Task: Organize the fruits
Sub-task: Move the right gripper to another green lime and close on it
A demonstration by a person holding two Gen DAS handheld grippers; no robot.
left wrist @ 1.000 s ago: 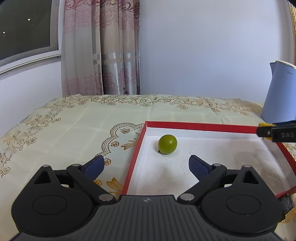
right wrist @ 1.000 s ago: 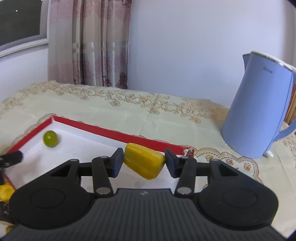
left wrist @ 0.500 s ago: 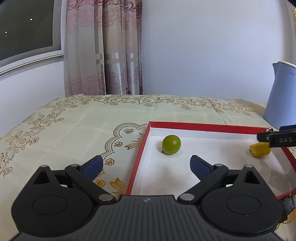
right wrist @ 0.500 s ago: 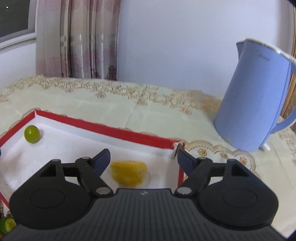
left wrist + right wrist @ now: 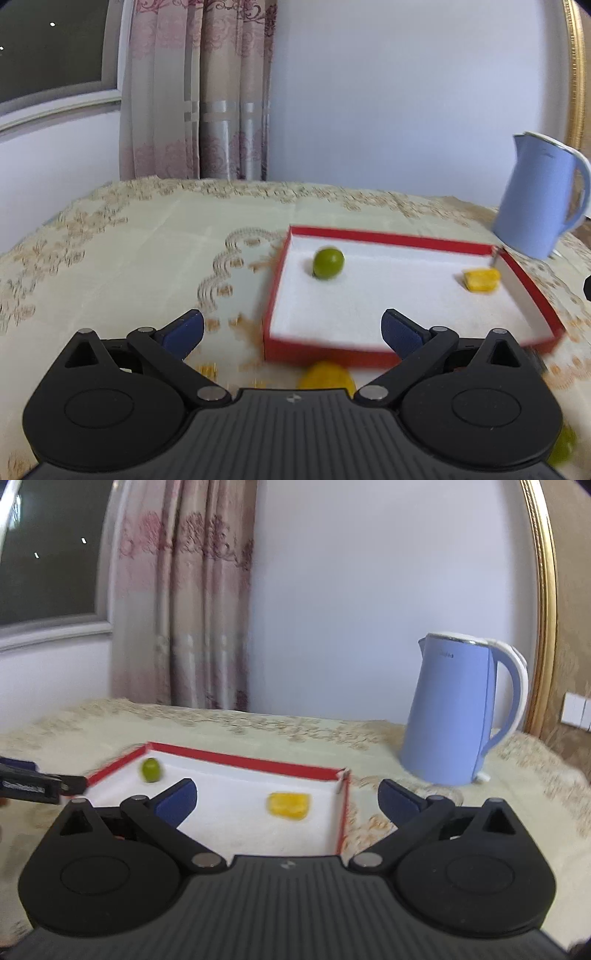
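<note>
Both claws gape empty — right claw (image 5: 286, 801) still opening, clear of the yellow fruit (image 5: 289, 805) resting in the red tray (image 5: 343, 812); left claw (image 5: 291, 330) opening over another yellow fruit (image 5: 327, 374) outside.

Bright, even daylight with faint shadows; fisheye bending curves the window frame (image 5: 59, 107) and curtain (image 5: 177, 598), and motion blur softens both views.

Tray (image 5: 243, 761) on tabletop (image 5: 295, 727): round fruit (image 5: 151, 770) far left, fruit chunk (image 5: 288, 805) right; kettle (image 5: 454, 716) beyond tray's right.
</note>
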